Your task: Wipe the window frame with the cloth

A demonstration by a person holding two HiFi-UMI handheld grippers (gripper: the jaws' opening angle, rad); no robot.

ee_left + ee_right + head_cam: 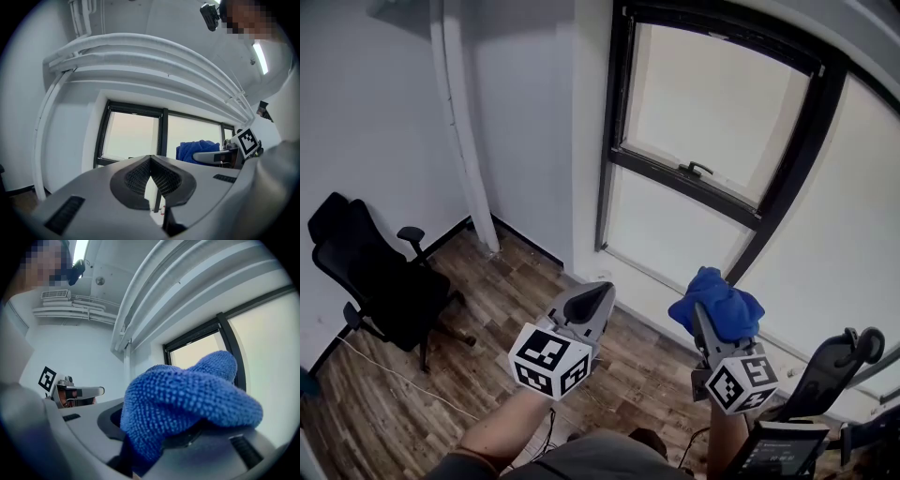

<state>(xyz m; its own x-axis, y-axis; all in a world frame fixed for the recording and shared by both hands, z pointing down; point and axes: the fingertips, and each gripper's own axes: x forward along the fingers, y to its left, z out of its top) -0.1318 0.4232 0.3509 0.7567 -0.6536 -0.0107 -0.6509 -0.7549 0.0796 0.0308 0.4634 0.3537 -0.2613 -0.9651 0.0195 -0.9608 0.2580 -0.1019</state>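
A black window frame point(705, 183) fills the wall ahead of me, with a handle on its middle bar. A bunched blue cloth point(716, 304) is held just below and in front of the frame's lower right post, with my right gripper point(705, 319) shut on it. In the right gripper view the cloth point(187, 399) covers the jaws, and the frame point(230, 341) stands right behind it. To the left, my left gripper point(592, 300) is shut and holds nothing. Its tips point(151, 160) meet, pointing at the frame's upright point(162, 133), with the cloth point(198, 149) off to the right.
A black office chair point(380, 277) stands on the wooden floor at the left. Beside the corner a white pipe point(465, 141) runs up the wall. Another dark chair point(836, 367) and a screen point(776, 452) sit low on the right. White ducts point(140, 56) cross the ceiling.
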